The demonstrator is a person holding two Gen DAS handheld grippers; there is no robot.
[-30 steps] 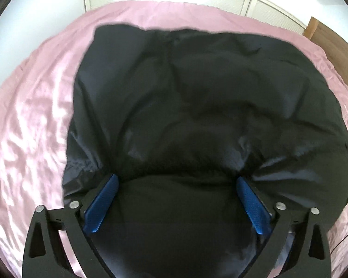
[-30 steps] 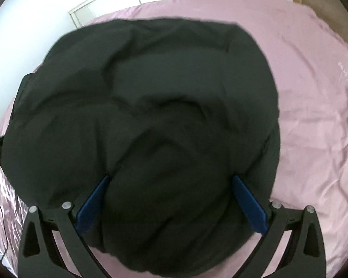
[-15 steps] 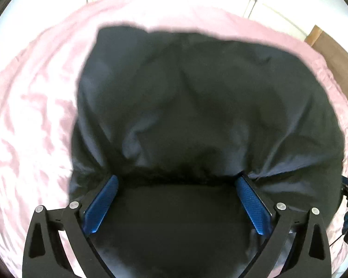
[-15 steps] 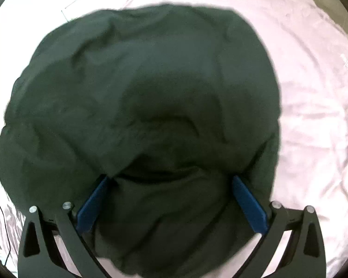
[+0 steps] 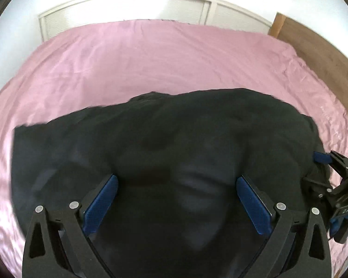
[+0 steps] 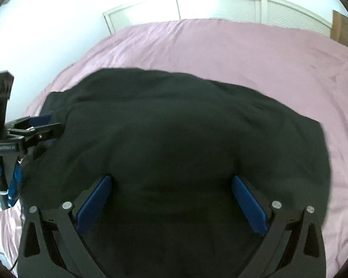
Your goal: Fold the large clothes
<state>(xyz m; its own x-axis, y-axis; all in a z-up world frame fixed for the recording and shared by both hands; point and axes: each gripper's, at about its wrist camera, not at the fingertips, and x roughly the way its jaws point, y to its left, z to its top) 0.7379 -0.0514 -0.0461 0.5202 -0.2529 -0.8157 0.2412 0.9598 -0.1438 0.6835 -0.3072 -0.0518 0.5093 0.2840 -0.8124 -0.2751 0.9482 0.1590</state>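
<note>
- Left wrist view: I see the left gripper (image 5: pixel 176 199) with its textured blue pads spread wide, released, over the matte black garment (image 5: pixel 164 143) lying on the glossy, creased pink bedsheet (image 5: pixel 150 60). The garment's near edge is cut off.
- Right wrist view: the right gripper (image 6: pixel 171 197) is likewise spread; the garment (image 6: pixel 185 127) is blurred, so I cannot make out its folds.

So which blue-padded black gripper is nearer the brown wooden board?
The right gripper, at the edge of the black garment toward the brown wooden board; the left gripper is farther.

Pink bed (image 5: pixel 150 53), white louvred doors (image 6: pixel 290 11)
</note>
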